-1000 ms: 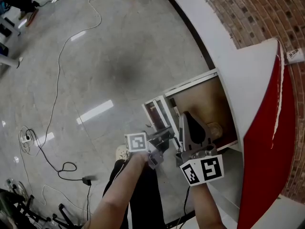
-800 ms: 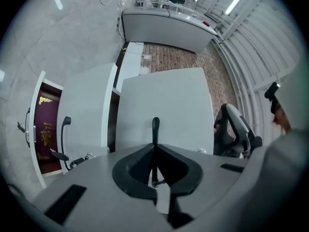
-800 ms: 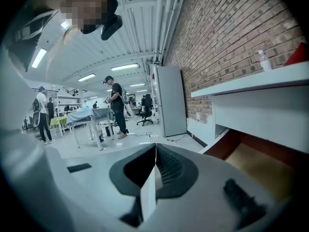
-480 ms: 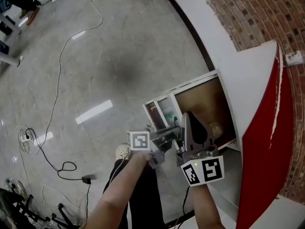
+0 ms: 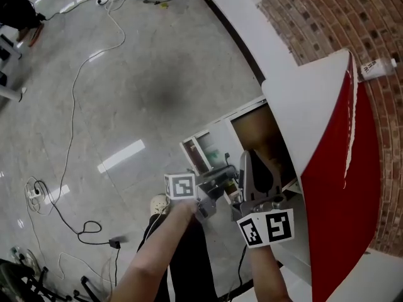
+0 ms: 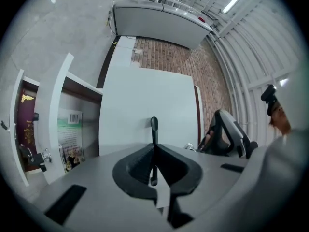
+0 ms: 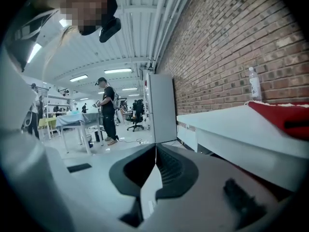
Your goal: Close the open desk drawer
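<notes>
The open drawer (image 5: 203, 148) juts from under the white desk (image 5: 302, 99), its brown inside (image 5: 259, 131) showing. In the left gripper view the drawer's white front (image 6: 57, 115) stands at left, with a green book (image 6: 67, 134) behind it. My left gripper (image 5: 230, 170) is shut and empty, just in front of the drawer; its closed fingertips (image 6: 153, 123) point at the white desk face. My right gripper (image 5: 248, 159) hovers beside it at the drawer's opening, also shut on nothing. In its own view the right gripper (image 7: 155, 152) points past the desk edge (image 7: 227, 124) into the room.
A red cover (image 5: 343, 187) lies over the desk top, a bottle (image 5: 376, 69) at its far end by the brick wall (image 5: 315, 17). Cables (image 5: 75, 87) trail across the grey floor. People and tables (image 7: 104, 108) stand far off in the room.
Both grippers have lifted a little in front of the drawer. The drawer stands as far out as before. The head view has shifted so the desk sits further left.
</notes>
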Motion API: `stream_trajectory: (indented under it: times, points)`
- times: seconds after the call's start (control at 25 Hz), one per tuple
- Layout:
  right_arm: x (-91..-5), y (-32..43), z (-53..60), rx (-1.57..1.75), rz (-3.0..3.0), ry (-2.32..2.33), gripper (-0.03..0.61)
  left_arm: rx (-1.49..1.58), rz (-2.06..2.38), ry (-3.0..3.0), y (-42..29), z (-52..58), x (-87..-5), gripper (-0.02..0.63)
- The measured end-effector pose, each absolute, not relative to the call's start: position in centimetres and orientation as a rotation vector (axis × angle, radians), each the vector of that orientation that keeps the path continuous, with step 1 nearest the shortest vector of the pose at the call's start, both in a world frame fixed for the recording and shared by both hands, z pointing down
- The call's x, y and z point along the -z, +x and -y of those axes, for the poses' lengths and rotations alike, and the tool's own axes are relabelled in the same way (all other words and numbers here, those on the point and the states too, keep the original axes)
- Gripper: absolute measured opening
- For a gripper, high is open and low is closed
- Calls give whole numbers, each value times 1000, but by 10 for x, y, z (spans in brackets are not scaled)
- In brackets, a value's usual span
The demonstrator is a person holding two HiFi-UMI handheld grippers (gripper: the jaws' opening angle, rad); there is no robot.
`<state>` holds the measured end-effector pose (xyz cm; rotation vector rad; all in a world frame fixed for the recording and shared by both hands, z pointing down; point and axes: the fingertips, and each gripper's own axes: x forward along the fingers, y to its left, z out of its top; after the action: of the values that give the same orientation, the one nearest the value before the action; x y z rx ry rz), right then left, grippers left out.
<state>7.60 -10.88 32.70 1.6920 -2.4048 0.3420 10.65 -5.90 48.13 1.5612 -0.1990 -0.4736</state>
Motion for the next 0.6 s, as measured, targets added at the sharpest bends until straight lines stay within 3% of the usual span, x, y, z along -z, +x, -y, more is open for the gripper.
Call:
stream_trajectory:
  times: [0.6]
  points:
    - [-328,110,77,-453,2313,1827,12,390,287,1558,108,58,-483,20]
